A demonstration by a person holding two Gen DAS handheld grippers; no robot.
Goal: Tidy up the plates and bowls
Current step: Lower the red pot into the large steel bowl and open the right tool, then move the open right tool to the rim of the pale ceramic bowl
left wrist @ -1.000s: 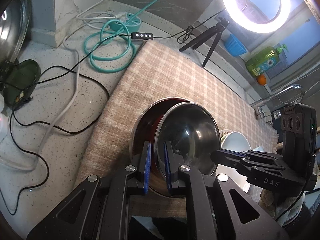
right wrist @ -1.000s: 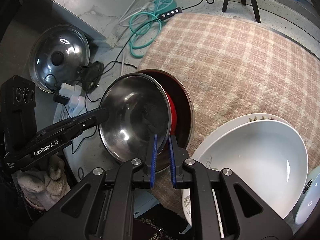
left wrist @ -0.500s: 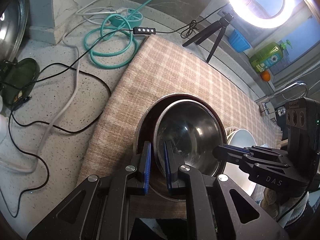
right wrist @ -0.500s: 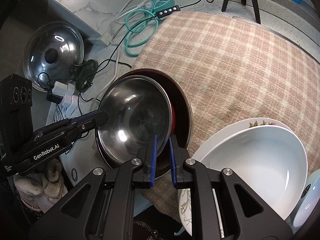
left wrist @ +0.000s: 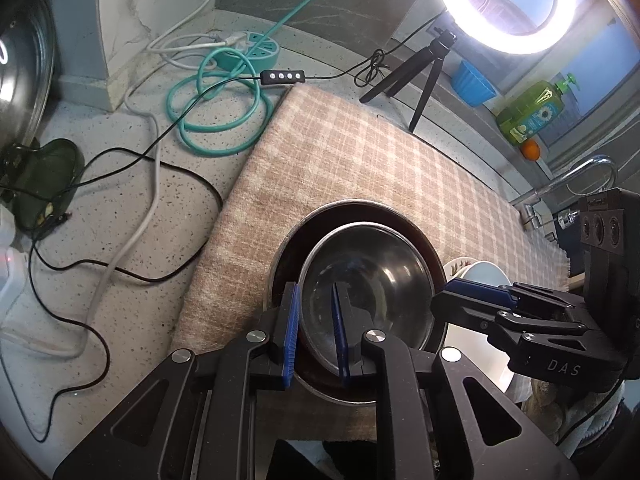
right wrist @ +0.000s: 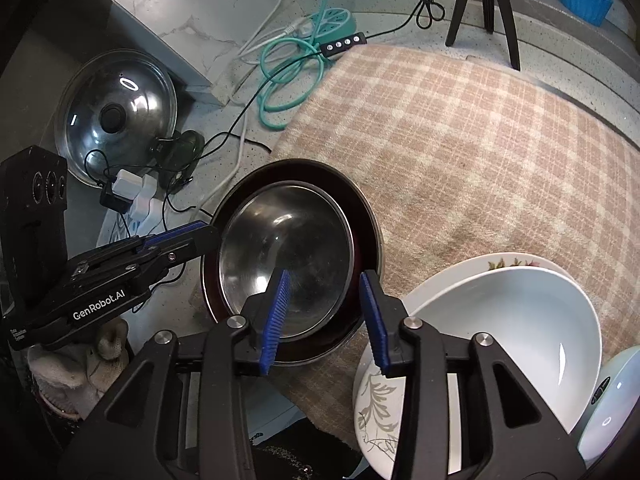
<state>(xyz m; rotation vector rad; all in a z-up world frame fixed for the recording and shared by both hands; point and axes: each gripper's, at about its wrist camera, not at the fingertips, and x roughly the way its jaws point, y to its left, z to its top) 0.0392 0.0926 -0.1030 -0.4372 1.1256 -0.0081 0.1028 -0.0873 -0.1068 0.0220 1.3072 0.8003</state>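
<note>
While nested in the red-lined pan at frame centre, steel bowl: left tool loosely straddling rim; right tool wide open, empty.

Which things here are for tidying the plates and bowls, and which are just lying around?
For the job:
steel bowl, sitting inside the dark red bowl
white bowl on the flowered plate
left gripper
right gripper

Just lying around:
pot lid
teal cable
ring light
soap bottle
</note>
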